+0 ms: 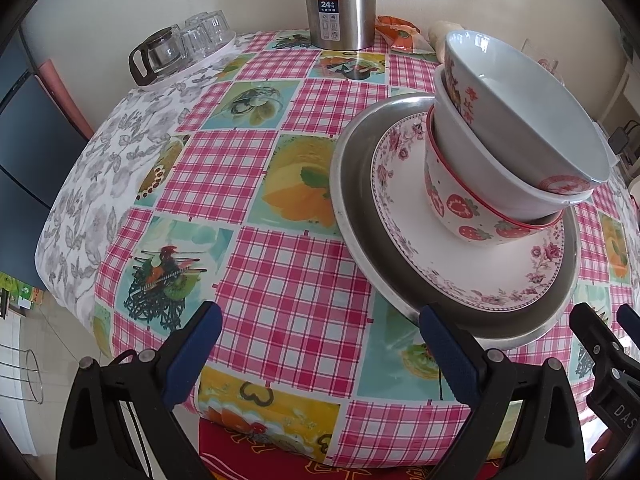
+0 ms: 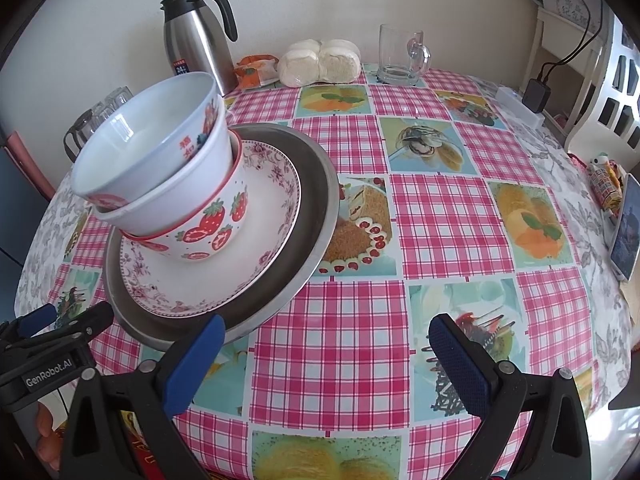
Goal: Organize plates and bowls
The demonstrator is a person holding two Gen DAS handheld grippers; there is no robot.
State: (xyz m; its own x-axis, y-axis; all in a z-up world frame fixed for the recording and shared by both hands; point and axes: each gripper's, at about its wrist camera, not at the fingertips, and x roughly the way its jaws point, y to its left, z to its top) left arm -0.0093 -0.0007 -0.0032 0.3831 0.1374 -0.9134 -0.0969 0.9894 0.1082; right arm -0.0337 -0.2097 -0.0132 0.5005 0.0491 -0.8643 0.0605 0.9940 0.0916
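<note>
Blue-padded fingers [image 1: 196, 354] of our left gripper [image 1: 320, 354] gape, empty, the stacked bowls [image 1: 516, 148] on nested plates [image 1: 460, 264] just beyond its right finger; our right gripper [image 2: 326, 364] gapes too, stack up-left, near the tabletop's [image 2: 440, 208] front edge.

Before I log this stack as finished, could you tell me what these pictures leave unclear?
- Middle white bowl: inside hidden by the top bowl, both views.
- Strawberry bowl: inside hidden likewise.
- Flask: top cut off by the left wrist view's edge.
- Glasses: mostly behind the bowls, right wrist view.
</note>
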